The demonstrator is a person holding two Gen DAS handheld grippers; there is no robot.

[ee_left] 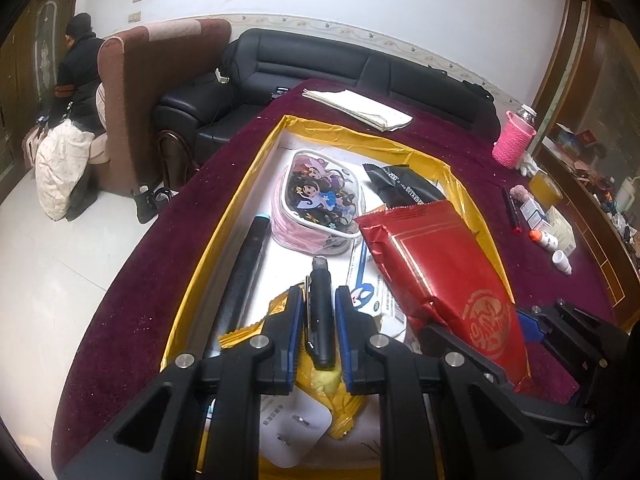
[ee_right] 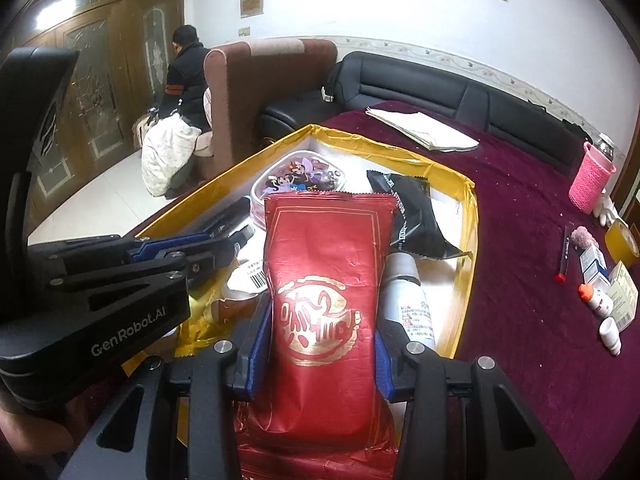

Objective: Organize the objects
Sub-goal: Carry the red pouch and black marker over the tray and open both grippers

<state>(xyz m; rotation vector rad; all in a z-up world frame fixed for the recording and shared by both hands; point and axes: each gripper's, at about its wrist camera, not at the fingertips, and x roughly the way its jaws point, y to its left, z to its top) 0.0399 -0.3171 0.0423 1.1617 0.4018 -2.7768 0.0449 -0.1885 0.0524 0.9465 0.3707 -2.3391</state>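
Left wrist view: the left gripper (ee_left: 319, 322) had its fingers clamped on a black pen (ee_left: 321, 316), held over the yellow-lined box (ee_left: 224, 216) for placing.

Right wrist view: the right gripper (ee_right: 318, 316) had its fingers clamped on a red packet (ee_right: 324, 280), which projected ahead over the box.

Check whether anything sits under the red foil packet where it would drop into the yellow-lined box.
Yes. Below the red foil packet, held by the right gripper, a white labelled bottle and barcoded white paper lie on the yellow-lined box floor.
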